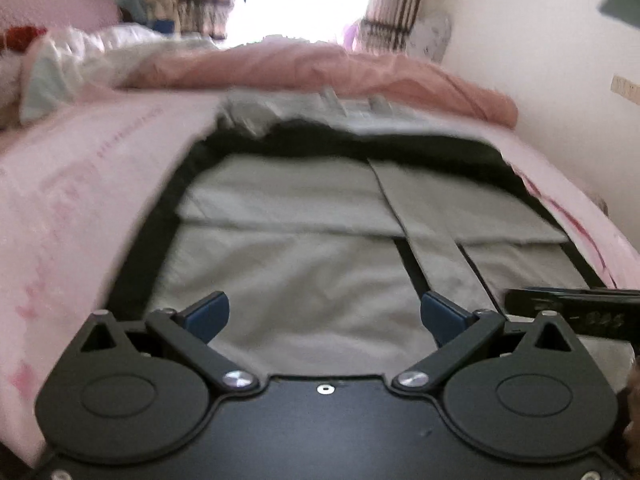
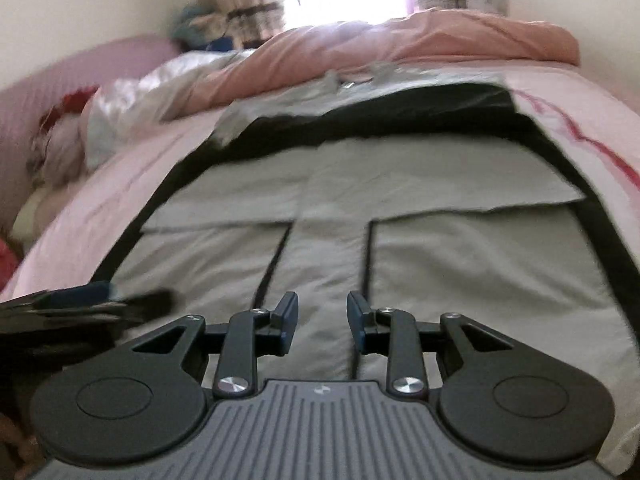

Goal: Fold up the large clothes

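Straight ahead of both my grippers, spread flat on the pink bed sheet (image 1: 72,184), lies the grey garment (image 1: 288,272) with its black trim. Its long axis runs away from me toward the bright window (image 1: 304,0), and its far end, dark and a little rumpled, stops just short of the heaped salmon quilt (image 2: 440,40). Two grey panels already lie folded inward across the far half, and a narrow grey strip (image 2: 328,256) runs down the middle toward me between two black lines.

That strip is what my next move turns on, I judge. My right gripper (image 2: 322,322) points straight along it, so the strip passes under the gap between its fingers. My left gripper (image 1: 324,314) sits over the broad plain panel to the left of the strip, so the right one is nearer the centre line. Both hang over the near end of the garment, side by side; each shows at the edge of the other's view.

My left fingers (image 1: 208,314) stand wide apart with nothing between them but cloth lying below. My right fingers (image 2: 290,320) are parted more narrowly and also empty; the pads press on no fabric. Whether either set brushes the cloth I cannot tell through the blur.

Next, I reckon, comes catching the near hem and carrying it toward the far end.
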A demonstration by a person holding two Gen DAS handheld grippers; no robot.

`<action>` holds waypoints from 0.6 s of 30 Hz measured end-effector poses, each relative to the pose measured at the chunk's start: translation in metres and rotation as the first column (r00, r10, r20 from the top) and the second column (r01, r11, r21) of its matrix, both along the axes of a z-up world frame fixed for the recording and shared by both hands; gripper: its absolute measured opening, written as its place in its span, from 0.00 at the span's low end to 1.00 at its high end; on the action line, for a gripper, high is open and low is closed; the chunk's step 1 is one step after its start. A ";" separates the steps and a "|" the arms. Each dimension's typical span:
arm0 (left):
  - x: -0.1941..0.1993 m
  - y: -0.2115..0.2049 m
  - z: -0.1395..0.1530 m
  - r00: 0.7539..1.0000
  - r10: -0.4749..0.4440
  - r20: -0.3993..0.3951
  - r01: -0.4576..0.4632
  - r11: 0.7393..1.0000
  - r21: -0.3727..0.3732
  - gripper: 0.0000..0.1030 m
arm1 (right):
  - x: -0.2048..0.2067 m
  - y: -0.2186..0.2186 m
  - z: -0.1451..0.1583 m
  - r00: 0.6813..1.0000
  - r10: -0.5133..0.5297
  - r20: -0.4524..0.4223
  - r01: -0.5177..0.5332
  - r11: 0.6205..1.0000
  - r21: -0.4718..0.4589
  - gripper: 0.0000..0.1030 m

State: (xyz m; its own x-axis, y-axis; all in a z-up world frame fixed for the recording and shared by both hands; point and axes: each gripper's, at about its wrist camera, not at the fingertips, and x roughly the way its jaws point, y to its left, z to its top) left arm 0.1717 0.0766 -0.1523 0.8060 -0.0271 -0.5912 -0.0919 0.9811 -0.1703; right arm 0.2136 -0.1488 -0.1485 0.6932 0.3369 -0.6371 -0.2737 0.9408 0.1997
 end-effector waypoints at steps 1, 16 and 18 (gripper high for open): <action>0.004 -0.005 -0.007 0.999 -0.005 -0.032 0.005 1.000 0.004 1.00 | -0.001 0.006 -0.005 1.000 0.019 -0.013 -0.019 1.000 -0.013 0.34; -0.030 0.029 -0.026 0.992 0.080 -0.101 -0.067 0.989 0.131 1.00 | -0.012 -0.094 -0.015 0.980 -0.190 -0.063 0.180 0.975 -0.133 0.25; -0.036 0.036 -0.024 0.985 0.133 -0.109 -0.112 0.978 0.177 1.00 | -0.016 -0.121 -0.014 0.965 -0.255 -0.055 0.246 0.960 -0.131 0.25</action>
State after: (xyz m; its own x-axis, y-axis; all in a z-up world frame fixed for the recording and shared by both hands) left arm 0.1360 0.1126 -0.1768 0.7202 0.1766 -0.6709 -0.2229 0.9747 0.0174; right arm 0.1977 -0.2695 -0.1626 0.6975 0.0746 -0.7127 -0.0154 0.9959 0.0891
